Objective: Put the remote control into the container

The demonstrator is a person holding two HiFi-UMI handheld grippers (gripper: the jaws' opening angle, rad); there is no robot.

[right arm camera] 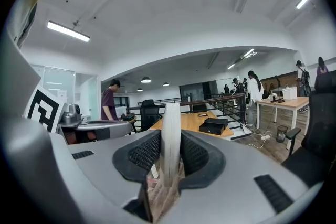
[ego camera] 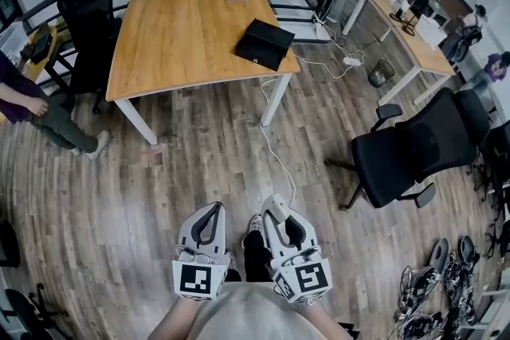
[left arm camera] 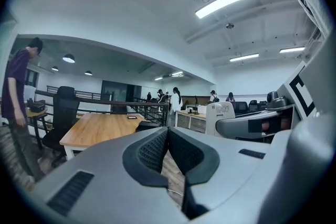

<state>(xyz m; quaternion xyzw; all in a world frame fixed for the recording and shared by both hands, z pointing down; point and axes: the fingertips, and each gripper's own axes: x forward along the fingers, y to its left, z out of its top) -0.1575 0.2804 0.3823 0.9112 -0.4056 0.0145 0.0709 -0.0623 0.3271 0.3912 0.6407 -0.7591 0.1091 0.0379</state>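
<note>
Well short of the wooden table [ego camera: 171, 32], the left gripper [ego camera: 210, 210] is held low with its jaws closed against each other. Just beside it, the right gripper [ego camera: 275, 214] is clamped on the white remote control [ego camera: 277, 207], which is gripped edge-on between the pads. The black container [ego camera: 264, 44] is set at the table's right edge, far from both grippers.

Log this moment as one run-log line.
right gripper: shut on remote control | left gripper: shut, empty | container: on table | remote control: not yet inside
</note>
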